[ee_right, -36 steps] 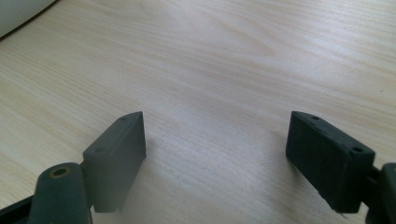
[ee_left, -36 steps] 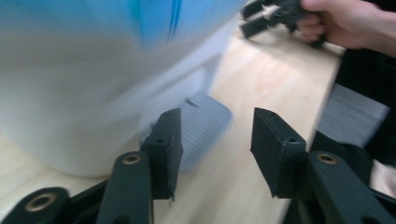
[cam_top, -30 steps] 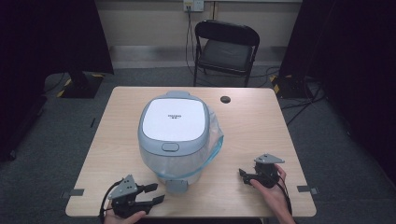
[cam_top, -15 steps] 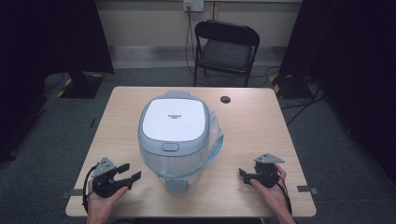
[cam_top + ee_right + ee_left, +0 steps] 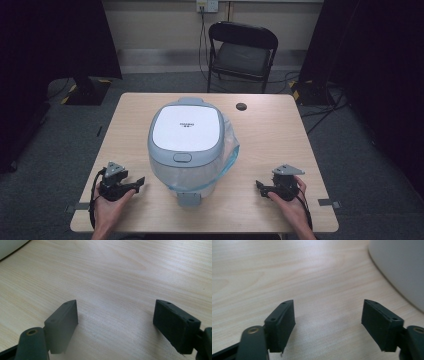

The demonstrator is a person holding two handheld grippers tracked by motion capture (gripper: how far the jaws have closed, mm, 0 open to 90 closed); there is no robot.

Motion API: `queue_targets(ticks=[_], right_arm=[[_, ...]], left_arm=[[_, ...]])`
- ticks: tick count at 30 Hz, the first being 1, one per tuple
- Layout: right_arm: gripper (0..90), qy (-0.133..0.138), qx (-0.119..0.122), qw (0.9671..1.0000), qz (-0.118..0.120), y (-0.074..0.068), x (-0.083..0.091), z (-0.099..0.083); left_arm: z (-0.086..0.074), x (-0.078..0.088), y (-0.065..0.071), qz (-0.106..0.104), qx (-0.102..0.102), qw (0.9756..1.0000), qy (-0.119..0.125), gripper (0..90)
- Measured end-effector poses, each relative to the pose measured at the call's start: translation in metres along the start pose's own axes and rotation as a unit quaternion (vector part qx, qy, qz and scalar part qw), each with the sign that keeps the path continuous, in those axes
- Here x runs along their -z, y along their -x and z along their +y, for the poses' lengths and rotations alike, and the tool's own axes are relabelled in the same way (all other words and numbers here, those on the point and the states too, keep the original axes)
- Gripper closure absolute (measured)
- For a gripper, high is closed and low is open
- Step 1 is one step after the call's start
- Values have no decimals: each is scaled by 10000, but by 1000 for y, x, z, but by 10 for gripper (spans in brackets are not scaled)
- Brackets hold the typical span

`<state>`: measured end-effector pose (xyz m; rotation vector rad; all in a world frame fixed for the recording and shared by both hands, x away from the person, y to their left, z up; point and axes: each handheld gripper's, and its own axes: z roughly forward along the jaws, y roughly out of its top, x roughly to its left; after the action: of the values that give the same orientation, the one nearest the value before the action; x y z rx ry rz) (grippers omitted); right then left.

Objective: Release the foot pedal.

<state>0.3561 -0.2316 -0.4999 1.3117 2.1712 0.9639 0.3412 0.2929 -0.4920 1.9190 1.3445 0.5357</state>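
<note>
Your rice cooker (image 5: 186, 142) sits mid-table with its lid down; the small dark print on the white lid is too tiny to read. A clear bag edge peeks out at its right. Your left gripper (image 5: 131, 186), jaws just opening, holds nothing; your right gripper (image 5: 261, 187) rests spread and empty.
</note>
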Motion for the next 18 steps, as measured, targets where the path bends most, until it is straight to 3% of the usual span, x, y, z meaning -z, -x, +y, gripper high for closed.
queue_targets(ticks=[1, 6, 7, 10, 18], right_arm=[[192, 0, 2, 10000, 0, 0, 0, 0], [191, 0, 2, 10000, 0, 0, 0, 0], [192, -1, 2, 10000, -2, 0, 0, 0], [192, -6, 3, 10000, 3, 0, 0, 0], [192, -6, 2, 10000, 3, 0, 0, 0]], left_arm=[[-2, -5, 0, -64, 37, 9999, -145, 230], [-3, -6, 1, 16, 22, 9999, -125, 206], [-6, -7, 3, 85, -121, 9999, -61, 203], [-6, -9, 5, 180, -281, 9994, -96, 169], [-5, -10, 5, 187, -259, 9994, -112, 153]])
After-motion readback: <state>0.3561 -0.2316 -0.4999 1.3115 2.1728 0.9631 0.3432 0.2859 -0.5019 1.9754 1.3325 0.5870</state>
